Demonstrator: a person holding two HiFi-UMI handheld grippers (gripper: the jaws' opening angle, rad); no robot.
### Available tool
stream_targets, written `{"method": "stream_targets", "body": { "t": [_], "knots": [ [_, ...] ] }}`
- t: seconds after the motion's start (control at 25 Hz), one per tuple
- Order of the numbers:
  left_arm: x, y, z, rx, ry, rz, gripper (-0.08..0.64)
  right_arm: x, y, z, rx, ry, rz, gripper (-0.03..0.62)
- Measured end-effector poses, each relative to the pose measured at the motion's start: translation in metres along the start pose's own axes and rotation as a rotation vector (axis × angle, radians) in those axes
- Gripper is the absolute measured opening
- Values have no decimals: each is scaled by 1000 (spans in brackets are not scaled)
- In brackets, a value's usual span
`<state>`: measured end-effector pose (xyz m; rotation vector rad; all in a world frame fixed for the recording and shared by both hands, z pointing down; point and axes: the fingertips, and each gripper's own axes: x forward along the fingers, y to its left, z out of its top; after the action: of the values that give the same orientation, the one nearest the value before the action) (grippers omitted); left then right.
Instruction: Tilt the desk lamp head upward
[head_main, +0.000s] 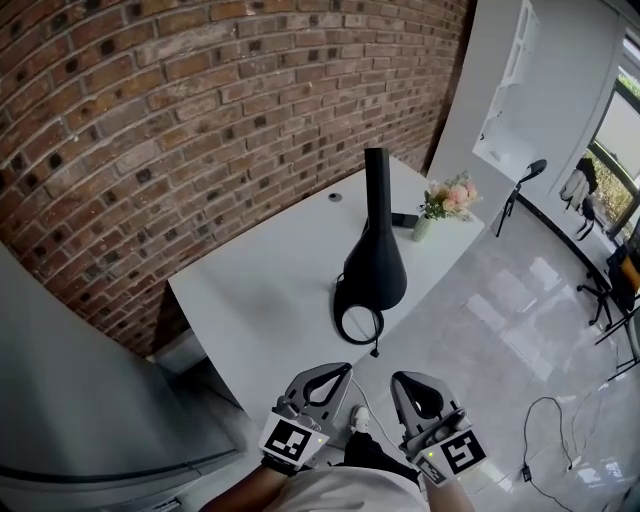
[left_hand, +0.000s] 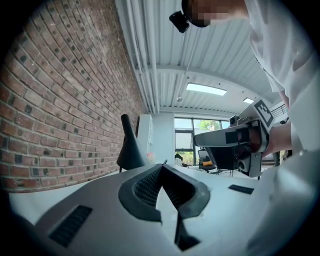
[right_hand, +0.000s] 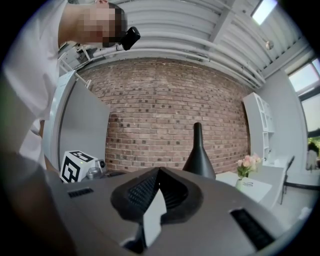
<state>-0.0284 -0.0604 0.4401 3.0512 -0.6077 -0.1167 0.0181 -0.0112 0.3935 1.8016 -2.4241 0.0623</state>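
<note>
A black desk lamp (head_main: 375, 265) stands near the middle of the white table (head_main: 260, 290). It has a cone-shaped body, a thin straight neck pointing away from me, and a ring at its near end by the table's front edge. Both grippers hang side by side short of that edge, apart from the lamp. My left gripper (head_main: 346, 368) is shut and holds nothing. My right gripper (head_main: 398, 378) is shut and empty too. In the left gripper view the lamp (left_hand: 131, 147) rises beyond the closed tips (left_hand: 162, 164). The right gripper view shows the lamp (right_hand: 199, 159) past its own tips (right_hand: 159, 170).
A small vase of pink flowers (head_main: 447, 200) and a little black box (head_main: 404, 220) sit at the table's far right. A brick wall (head_main: 200, 110) backs the table. A grey cabinet (head_main: 80, 400) stands at my left. Cables and chairs lie on the tiled floor to the right.
</note>
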Motion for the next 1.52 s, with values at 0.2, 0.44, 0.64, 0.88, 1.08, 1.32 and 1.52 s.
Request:
{"method": "stream_targets", "body": {
  "t": [0.2, 0.44, 0.64, 0.88, 1.08, 1.32, 1.52],
  "knots": [
    [33, -6, 2, 32, 4, -14, 5, 2, -36, -2, 16, -1, -8, 14],
    [65, -1, -6, 41, 22, -6, 5, 8, -72, -2, 16, -10, -3, 14],
    [88, 9, -5, 47, 43, 20, 4, 10, -101, 10, -4, -54, -18, 14],
    [115, 1, -16, 74, 90, -15, 5, 12, -115, 2, 23, -60, -2, 14],
    [128, -1, -26, 89, 126, -12, 3, 13, -135, 4, 31, -78, -6, 14],
    [140, 0, -40, 58, 154, -10, 4, 19, -153, 0, 43, -75, 5, 14],
    [150, -4, -49, 45, 159, -17, 5, 27, -160, 0, 42, -73, 34, 14]
  ]
}}
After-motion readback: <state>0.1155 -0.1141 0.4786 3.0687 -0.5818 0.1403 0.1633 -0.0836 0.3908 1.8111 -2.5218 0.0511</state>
